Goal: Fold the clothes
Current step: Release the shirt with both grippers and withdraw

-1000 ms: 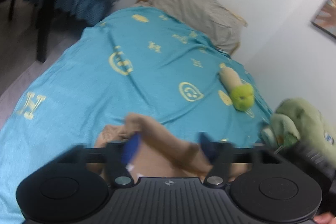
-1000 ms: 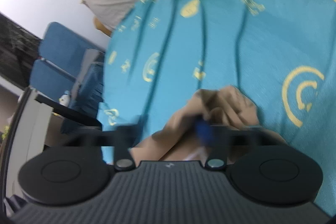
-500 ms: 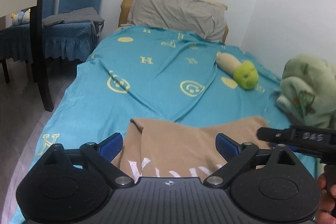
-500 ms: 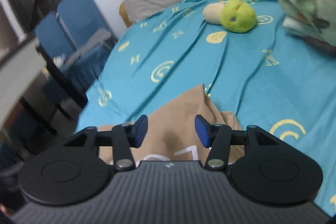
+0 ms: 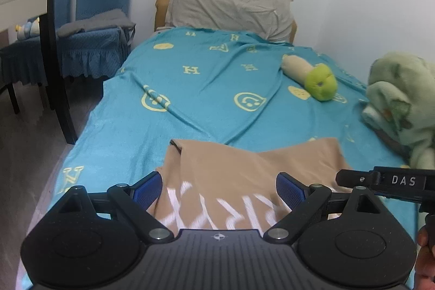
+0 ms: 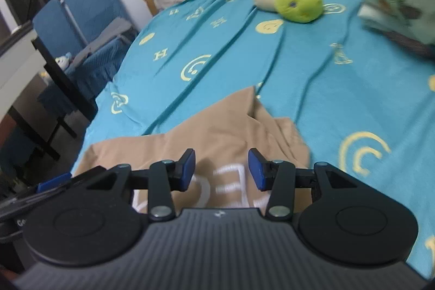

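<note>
A tan garment with white lettering (image 5: pixel 239 170) lies folded on the near end of the teal bedspread (image 5: pixel 206 89); it also shows in the right wrist view (image 6: pixel 217 132). My left gripper (image 5: pixel 218 189) is open and empty, raised above the garment's near part. My right gripper (image 6: pixel 221 171) is open and empty, above the garment's right side. Its black arm shows at the right edge of the left wrist view (image 5: pixel 386 181). The garment's near edge is hidden behind the gripper bodies.
A green and beige plush toy (image 5: pixel 312 76) lies mid-bed on the right. A pale green plush heap (image 5: pixel 399 102) sits at the right edge. A grey pillow (image 5: pixel 231 7) leans at the head. Blue chairs (image 5: pixel 95 26) and a dark table leg (image 5: pixel 58 67) stand left of the bed.
Both grippers have let go of the tan garment, opened and lifted back. The garment, bunched in the jaws a second ago, now lies flat on the bedspread.
</note>
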`<control>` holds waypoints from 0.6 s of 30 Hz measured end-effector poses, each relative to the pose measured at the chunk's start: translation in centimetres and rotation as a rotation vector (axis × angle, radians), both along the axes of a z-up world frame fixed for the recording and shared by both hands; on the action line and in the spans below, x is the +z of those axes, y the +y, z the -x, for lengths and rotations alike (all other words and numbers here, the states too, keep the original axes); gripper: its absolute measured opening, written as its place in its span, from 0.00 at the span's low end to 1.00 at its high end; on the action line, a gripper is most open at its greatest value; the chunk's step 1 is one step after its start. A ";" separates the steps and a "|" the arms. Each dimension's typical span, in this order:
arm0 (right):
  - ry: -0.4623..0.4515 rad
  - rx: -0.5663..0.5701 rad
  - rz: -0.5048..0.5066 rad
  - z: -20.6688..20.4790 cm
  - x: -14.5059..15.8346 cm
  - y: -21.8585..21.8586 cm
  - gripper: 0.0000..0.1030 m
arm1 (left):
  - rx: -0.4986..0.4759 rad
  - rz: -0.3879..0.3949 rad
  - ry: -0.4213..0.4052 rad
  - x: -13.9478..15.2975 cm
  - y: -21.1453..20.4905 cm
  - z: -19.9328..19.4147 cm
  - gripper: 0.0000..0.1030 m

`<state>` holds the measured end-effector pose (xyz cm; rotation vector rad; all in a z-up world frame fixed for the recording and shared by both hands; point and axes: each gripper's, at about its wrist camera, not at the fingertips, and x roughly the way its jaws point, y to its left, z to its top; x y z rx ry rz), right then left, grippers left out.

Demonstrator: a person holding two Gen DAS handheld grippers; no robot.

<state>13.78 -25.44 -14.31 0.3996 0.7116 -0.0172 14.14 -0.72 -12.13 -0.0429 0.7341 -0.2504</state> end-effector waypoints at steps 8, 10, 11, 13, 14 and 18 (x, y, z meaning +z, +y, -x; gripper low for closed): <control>0.015 -0.004 0.061 4.4 1.2 0.5 0.46 | -0.024 -0.053 0.013 1.2 -0.4 3.6 0.90; 0.064 0.003 0.056 4.1 0.2 0.4 0.44 | -0.024 -0.084 0.058 0.0 -0.6 3.3 0.91; 0.081 0.006 0.057 3.9 -0.2 0.4 0.44 | -0.023 -0.092 0.076 -0.5 -0.6 3.1 0.91; 0.106 0.011 0.062 3.6 -0.9 0.5 0.44 | -0.019 -0.089 0.090 -0.9 -0.5 3.2 0.91; 0.118 0.013 0.064 3.4 -1.2 0.5 0.44 | -0.013 -0.082 0.096 -0.7 -0.4 3.3 0.91; 0.117 0.011 0.052 3.5 -1.3 0.3 0.44 | 0.012 -0.021 0.124 0.3 0.6 4.2 0.91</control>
